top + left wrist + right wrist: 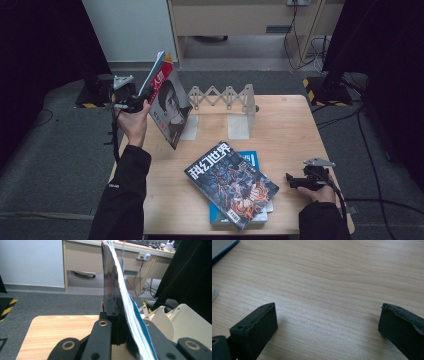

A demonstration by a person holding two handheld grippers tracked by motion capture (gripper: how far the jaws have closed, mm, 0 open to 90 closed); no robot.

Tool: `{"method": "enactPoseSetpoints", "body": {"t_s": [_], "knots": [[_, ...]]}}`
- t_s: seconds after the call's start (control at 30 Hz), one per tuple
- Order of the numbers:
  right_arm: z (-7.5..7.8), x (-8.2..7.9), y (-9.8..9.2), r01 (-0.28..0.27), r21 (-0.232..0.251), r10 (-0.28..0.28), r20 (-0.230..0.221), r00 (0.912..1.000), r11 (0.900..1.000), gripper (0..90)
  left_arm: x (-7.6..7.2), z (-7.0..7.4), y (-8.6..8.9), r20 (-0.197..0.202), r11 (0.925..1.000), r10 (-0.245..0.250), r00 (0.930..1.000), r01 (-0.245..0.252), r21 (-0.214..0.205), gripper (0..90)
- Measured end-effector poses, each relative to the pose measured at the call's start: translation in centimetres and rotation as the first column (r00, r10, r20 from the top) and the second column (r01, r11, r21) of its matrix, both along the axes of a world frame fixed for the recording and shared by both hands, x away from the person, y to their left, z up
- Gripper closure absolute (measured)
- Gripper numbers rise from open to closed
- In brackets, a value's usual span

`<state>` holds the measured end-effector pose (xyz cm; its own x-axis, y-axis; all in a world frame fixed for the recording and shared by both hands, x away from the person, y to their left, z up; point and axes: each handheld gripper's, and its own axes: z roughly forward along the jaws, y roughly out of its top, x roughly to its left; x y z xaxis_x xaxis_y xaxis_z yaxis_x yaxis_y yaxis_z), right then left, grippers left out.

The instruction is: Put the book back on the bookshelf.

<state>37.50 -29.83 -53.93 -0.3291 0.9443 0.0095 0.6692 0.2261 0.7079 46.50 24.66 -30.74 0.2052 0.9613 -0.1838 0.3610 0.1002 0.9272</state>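
Left gripper view, magazine (117, 290) edge-on, cover unreadable, jaws half-hidden

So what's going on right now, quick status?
Left hand-held gripper shut on portrait-cover magazine, upright. Right hand-held gripper open. White folding book rack unobstructed.

Left gripper (131, 97): raised high at far left, forearm stretched forward in a dark sleeve, jaws clamped tight, hand wrapped round the body. Right gripper (300, 181): low at near right, resting by the surface edge, pointing left, jaws spread wide with nothing between them. Right hand (320, 192) grips from behind, cable trailing off to the right.
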Motion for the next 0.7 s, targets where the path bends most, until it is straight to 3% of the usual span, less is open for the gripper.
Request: {"method": "enactPoseSetpoints", "body": {"t_s": [0.37,0.7], "knots": [[0.0,0.0,0.0,-0.002,-0.003,0.002,0.004,1.0,1.0,2.3,1.1,-0.7,-1.5,-0.008,0.9978,0.019,0.9998,-0.019,0.064,85.9],[0.0,0.0,0.0,0.0,-0.002,0.0,0.003,1.0,1.0,2.3,1.0,-2.6,-1.3,-0.042,0.9971,0.003,0.9991,0.0,0.076,85.8]]}}
